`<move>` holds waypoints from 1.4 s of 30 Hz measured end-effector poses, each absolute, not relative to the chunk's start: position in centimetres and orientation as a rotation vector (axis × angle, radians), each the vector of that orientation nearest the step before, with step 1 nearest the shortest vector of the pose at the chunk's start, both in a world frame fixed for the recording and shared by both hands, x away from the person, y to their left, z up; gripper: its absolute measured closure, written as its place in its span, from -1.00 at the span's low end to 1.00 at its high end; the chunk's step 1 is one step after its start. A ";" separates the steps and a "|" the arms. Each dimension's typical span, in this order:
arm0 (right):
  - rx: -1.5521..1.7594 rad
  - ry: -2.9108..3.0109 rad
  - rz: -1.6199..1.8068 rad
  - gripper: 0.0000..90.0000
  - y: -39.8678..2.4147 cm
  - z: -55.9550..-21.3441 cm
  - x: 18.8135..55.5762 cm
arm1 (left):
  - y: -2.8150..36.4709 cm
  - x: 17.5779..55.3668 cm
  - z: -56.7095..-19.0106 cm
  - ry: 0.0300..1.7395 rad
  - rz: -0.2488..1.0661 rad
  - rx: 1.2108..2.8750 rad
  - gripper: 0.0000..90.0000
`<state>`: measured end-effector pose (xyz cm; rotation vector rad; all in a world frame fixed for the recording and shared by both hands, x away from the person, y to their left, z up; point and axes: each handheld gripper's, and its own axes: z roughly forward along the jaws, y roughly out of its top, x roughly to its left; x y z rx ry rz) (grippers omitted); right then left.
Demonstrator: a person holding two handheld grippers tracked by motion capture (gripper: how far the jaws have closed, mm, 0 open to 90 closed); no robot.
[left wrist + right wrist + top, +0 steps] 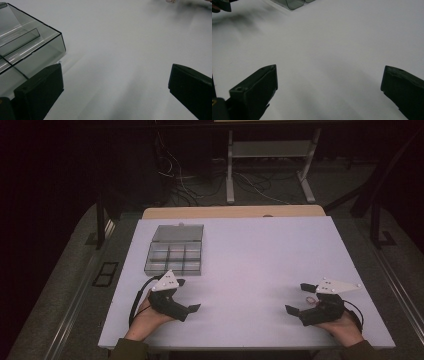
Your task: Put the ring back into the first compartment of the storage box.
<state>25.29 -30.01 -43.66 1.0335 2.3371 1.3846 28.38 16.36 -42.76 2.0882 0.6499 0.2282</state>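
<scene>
On the white counter (260,265) a clear box (175,251) with compartments sits left of centre, lid raised behind it, no readable writing. Left gripper (186,296) rests just before its near edge, jaws spread, empty. Right gripper (299,298) lies well apart near the right edge, jaws spread, empty; bare counter lies between.
</scene>
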 end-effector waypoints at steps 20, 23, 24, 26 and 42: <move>1.036 2.364 1.301 -0.98 -30.8 -42.8 26.4 | 17.0 28.1 -42.7 0.657 0.236 2.068 -1.00; 1.045 2.357 1.293 -0.99 -31.3 -42.7 26.5 | 17.0 28.1 -42.7 0.655 0.235 2.065 -1.00; 1.057 2.354 1.288 -0.99 -31.4 -42.6 26.5 | 17.0 28.1 -42.8 0.655 0.235 2.068 -1.00; 1.069 2.344 1.284 -0.99 -31.9 -42.6 26.8 | 16.9 28.1 -42.8 0.655 0.234 2.069 -1.00; 1.167 2.313 1.221 -0.66 -34.5 -43.0 28.0 | 17.1 28.0 -42.9 0.647 0.233 2.072 -1.00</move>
